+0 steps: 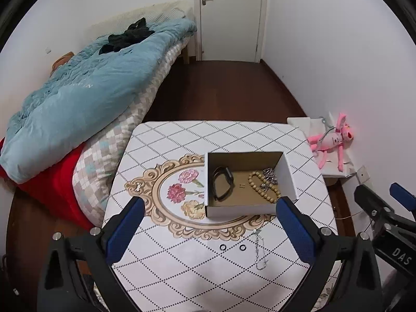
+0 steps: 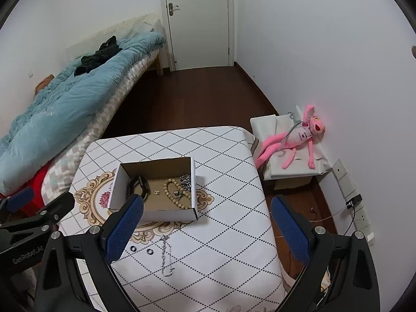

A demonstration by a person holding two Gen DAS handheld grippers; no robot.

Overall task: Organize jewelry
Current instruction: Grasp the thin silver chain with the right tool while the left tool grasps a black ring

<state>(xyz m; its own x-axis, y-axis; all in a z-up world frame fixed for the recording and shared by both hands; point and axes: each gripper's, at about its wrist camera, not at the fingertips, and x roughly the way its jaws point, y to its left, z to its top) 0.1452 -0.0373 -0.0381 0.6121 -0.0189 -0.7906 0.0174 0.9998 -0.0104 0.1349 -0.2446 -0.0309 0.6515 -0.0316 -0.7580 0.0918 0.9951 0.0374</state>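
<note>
Already most of the jewelry sits inside the open cardboard box (image 1: 247,182) on the quilted table (image 1: 182,135): a black band (image 1: 222,183) at its left, a loop of wooden beads (image 1: 262,187) in the middle with a silvery chain piece (image 1: 270,174) lying across it, and two tiny items on the box floor that are too small to name. Three things lie outside it on the tablecloth, near the table's front edge — a silver chain (image 2: 166,256) stretched roughly front to back, and two small dark rings (image 2: 141,249) just to its left, apart from each other and from the chain. Both tools hang above that front edge with nothing in them: the left gripper (image 1: 208,234) has its blue pads spread wide and frames the box and the rings, and the right gripper (image 2: 208,231) is equally wide and empty, with the chain lying below the gap between its fingers. By my reading the sorting is well along and the step in hand is the pickup of the leftovers, the chain being the likeliest for the right tool. That calls for lowering the pads to the cloth astride the chain and closing on a bunched stretch of it; a thin, limp chain may slip or trail, and the flat rings look harder still to pinch off soft fabric.
</note>
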